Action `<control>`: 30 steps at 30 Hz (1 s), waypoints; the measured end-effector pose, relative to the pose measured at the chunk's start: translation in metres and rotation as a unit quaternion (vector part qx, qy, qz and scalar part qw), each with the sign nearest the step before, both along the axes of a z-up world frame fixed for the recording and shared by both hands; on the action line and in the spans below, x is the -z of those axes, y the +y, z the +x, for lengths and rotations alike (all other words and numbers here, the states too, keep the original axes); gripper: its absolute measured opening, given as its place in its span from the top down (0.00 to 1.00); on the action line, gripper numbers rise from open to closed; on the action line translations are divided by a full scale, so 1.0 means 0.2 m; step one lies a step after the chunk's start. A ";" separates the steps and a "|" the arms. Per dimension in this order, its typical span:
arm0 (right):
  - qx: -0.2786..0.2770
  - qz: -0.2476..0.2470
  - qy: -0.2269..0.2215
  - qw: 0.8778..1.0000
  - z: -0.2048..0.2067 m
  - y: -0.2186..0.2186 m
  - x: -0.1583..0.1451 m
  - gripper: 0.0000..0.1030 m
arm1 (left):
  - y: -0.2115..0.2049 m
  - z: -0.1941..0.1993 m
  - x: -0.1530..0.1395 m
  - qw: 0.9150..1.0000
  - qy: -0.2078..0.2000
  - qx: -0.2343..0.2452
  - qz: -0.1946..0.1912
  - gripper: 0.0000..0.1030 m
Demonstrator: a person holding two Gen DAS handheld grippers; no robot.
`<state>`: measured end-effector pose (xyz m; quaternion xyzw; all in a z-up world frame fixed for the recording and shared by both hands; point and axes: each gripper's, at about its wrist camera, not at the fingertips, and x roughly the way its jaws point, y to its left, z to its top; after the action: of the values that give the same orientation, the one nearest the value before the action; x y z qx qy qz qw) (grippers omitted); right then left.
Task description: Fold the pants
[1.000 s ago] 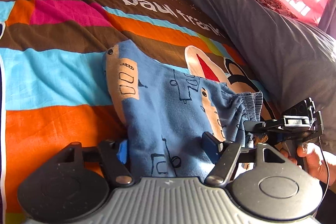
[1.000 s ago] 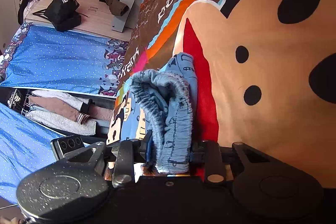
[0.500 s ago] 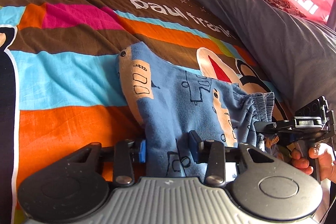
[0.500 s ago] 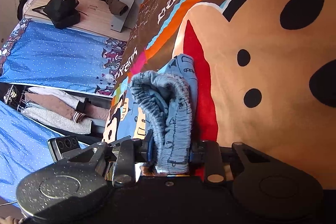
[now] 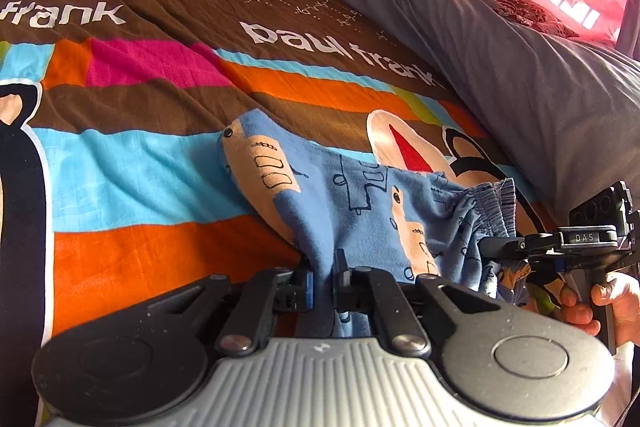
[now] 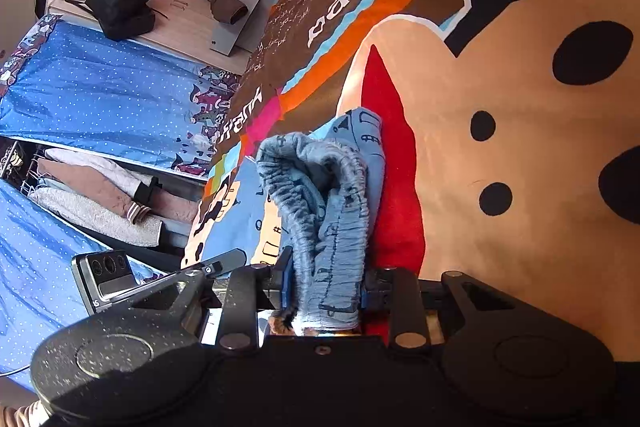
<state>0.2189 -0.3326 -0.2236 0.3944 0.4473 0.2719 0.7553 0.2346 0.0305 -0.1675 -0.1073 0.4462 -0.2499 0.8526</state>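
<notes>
The left hand-held gripper (image 5: 324, 281) is closing onto the blue pants (image 5: 360, 203); the right hand-held gripper (image 6: 324, 293) clamps the waistband (image 6: 320, 195) (ready to lift for folding).

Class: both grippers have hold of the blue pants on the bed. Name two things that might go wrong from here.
The left gripper, jaws closing, pinches only a thin fold of the pants, which might slip out when lifted. The right gripper clamps the bunched waistband; that wad may leave the fold uneven.
</notes>
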 end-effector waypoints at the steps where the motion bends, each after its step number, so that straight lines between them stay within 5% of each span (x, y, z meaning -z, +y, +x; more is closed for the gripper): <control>1: 0.001 0.001 -0.005 1.000 0.00 0.00 -0.01 0.71 | 0.00 -0.01 -0.02 1.000 -0.004 -0.002 -0.003 0.94; 17: -0.007 0.024 -0.076 0.997 0.09 0.12 -0.36 0.72 | 0.14 0.00 -0.32 0.997 -0.070 -0.028 -0.013 0.94; 25: -0.014 0.014 -0.118 0.993 0.54 0.24 -0.50 0.72 | 0.21 0.38 -0.44 0.993 -0.110 -0.045 -0.002 0.94; 30: -0.009 -0.003 -0.133 0.991 0.94 0.27 -0.53 0.72 | 0.22 0.74 -0.40 0.992 -0.111 -0.063 0.008 0.94</control>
<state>0.4063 -0.2784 -0.1180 0.3484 0.3474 0.3276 0.8066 0.3821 0.0736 -0.0876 -0.1001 0.3428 -0.2029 0.9118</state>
